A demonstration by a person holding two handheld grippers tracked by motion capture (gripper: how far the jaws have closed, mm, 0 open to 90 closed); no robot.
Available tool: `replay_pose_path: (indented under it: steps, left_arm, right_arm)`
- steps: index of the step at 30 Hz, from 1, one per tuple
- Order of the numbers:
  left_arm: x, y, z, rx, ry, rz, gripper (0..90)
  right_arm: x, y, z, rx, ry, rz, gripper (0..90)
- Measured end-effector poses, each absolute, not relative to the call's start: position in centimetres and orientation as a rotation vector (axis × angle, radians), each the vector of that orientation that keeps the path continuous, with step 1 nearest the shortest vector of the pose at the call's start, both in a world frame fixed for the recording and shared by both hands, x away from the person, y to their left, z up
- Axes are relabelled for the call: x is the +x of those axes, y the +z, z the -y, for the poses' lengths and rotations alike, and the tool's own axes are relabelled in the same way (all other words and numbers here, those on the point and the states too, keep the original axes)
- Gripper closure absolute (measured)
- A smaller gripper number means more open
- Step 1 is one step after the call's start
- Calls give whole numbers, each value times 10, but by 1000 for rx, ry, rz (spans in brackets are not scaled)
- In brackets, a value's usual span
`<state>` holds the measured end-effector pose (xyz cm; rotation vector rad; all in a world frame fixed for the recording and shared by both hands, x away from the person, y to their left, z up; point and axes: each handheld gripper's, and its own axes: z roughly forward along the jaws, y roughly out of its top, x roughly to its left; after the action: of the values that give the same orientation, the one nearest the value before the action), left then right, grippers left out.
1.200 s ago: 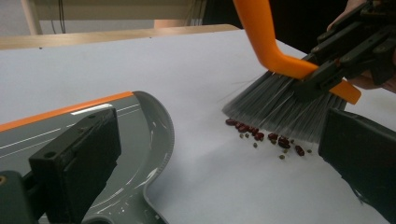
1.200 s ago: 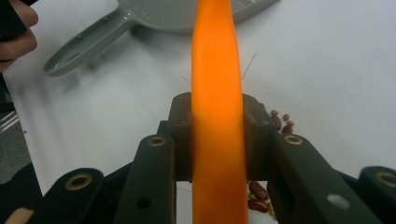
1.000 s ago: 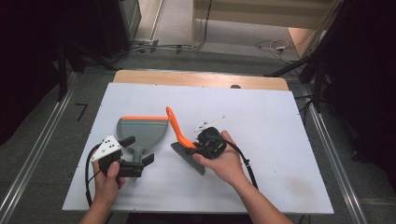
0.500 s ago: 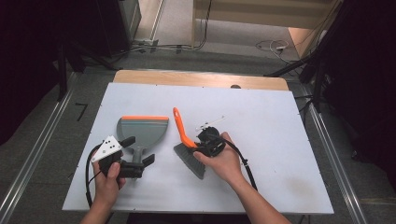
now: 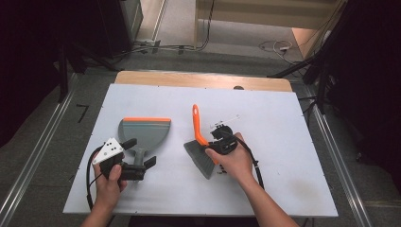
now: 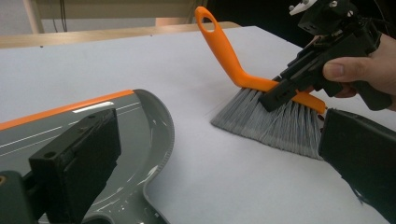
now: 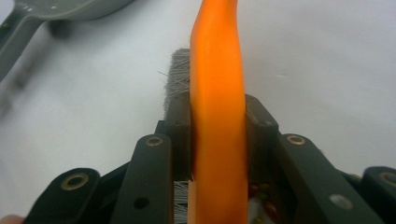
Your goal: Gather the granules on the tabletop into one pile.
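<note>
A grey dustpan with an orange front lip lies flat at the table's left; it also shows in the left gripper view and in the right gripper view. My left gripper stands open, its jaws astride the dustpan's handle without pressing on it. A hand brush with an orange handle and grey bristles rests its bristles on the table right of the dustpan. My right gripper is shut on the brush's orange back just above the bristles.
The white table board has bare room on the right and at the back. A wooden strip runs along its far edge. Metal rails flank the table, and cables lie on the floor beyond.
My right gripper has carried the brush to the right, away from the dustpan, and a little lower. The left gripper and the dustpan have stayed put.
</note>
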<state>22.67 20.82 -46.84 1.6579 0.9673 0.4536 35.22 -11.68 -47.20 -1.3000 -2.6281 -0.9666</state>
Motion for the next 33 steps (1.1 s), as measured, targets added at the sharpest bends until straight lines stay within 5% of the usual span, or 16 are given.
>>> replay_pose_path:
  steps: [33]
  left_arm:
    - [225,-467,-207,1658,465,-964,0]
  right_arm:
    - [370,-468,177,-1524,-966,2572,670]
